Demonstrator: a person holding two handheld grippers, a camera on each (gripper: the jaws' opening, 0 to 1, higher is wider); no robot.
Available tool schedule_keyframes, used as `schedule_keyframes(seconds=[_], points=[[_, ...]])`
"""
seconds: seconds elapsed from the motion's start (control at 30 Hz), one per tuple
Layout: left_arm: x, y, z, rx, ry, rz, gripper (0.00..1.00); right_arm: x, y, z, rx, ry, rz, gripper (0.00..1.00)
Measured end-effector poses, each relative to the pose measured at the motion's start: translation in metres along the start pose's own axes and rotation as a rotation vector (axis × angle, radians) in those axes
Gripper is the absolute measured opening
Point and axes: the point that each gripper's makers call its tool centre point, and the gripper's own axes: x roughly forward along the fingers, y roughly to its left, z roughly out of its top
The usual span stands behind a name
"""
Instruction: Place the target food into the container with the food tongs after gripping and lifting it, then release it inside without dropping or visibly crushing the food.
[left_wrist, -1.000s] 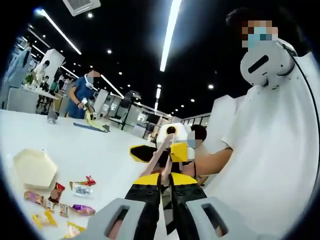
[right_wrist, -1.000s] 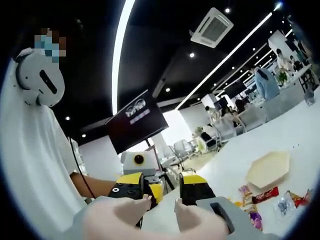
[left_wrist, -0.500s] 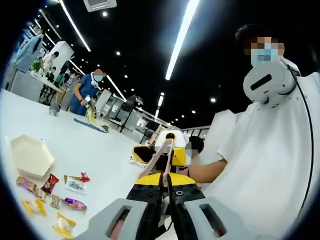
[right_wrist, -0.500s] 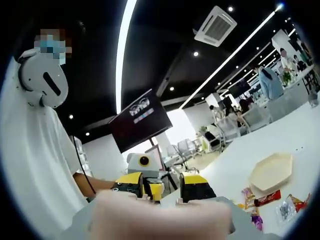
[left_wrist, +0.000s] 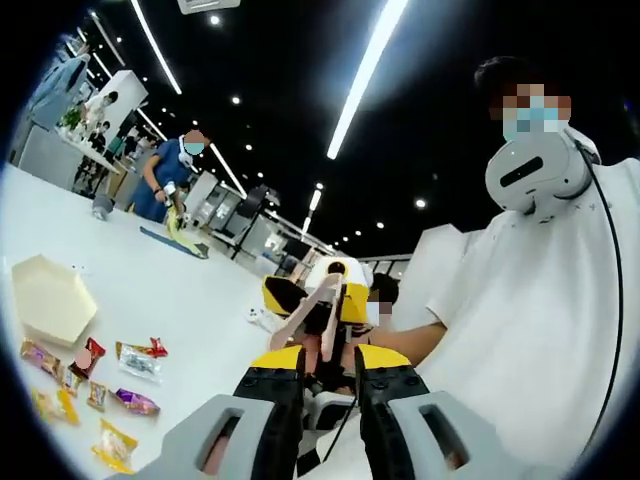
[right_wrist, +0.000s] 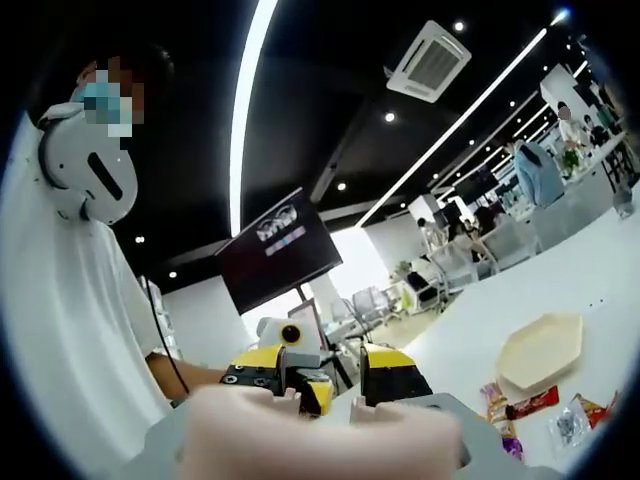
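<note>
1. Rising between the black, yellow-tipped jaws of the left gripper (left_wrist: 330, 358), the pale pink plastic food tongs (left_wrist: 318, 318) have two arms that meet at the far end and part a little at the near end. The tongs are narrow and carry no food.
2. The left gripper's jaws stand apart on either side of the tongs. I cannot tell whether they press on the arms.
3. The far end of the tongs lies in front of the right gripper (right_wrist: 325, 358). In the right gripper view a blurred pink mass (right_wrist: 320, 440) covers the base of that gripper's jaws, so its grip cannot be read.
4. The beige hexagonal container (left_wrist: 48, 298) sits on the white table (left_wrist: 210, 300), well apart from the tongs and both grippers.
5. The small wrapped snacks (left_wrist: 130, 362) lie loose on the table just beside the container, on its side nearer the grippers. None of them is inside it.
6. A person in a white shirt (left_wrist: 540, 320) is behind the grippers, on the side away from the container.
7. Beyond the container, at another table, stands a person in blue (left_wrist: 165, 180).
</note>
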Motion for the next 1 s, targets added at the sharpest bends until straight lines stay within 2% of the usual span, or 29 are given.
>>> schedule_keyframes(seconds=[0.03,0.1,0.13,0.2,0.47,0.6,1.0], points=[[0.002,-0.001,0.002,-0.010,-0.006,-0.008,0.02,0.001,0.001,-0.002,-0.002,0.005,0.004,0.30],[0.001,-0.007,-0.003,-0.051,0.033,-0.049,0.01,0.002,0.003,-0.004,0.019,0.008,0.011,0.29],[-0.001,-0.003,0.000,-0.080,0.035,-0.040,0.01,0.002,0.002,-0.003,0.016,0.004,0.011,0.30],[-0.004,-0.002,-0.006,-0.090,0.097,-0.039,0.00,0.002,0.003,-0.007,0.002,0.011,0.011,0.30],[-0.006,-0.008,-0.002,-0.036,0.108,-0.060,0.00,0.003,0.003,-0.009,0.011,0.011,0.027,0.32],[-0.008,-0.007,0.001,0.005,0.113,-0.063,0.00,0.002,0.003,-0.015,0.037,0.045,0.033,0.31],[-0.001,-0.012,0.002,0.002,0.091,-0.091,0.00,-0.003,0.009,-0.013,0.066,0.044,0.058,0.29]])
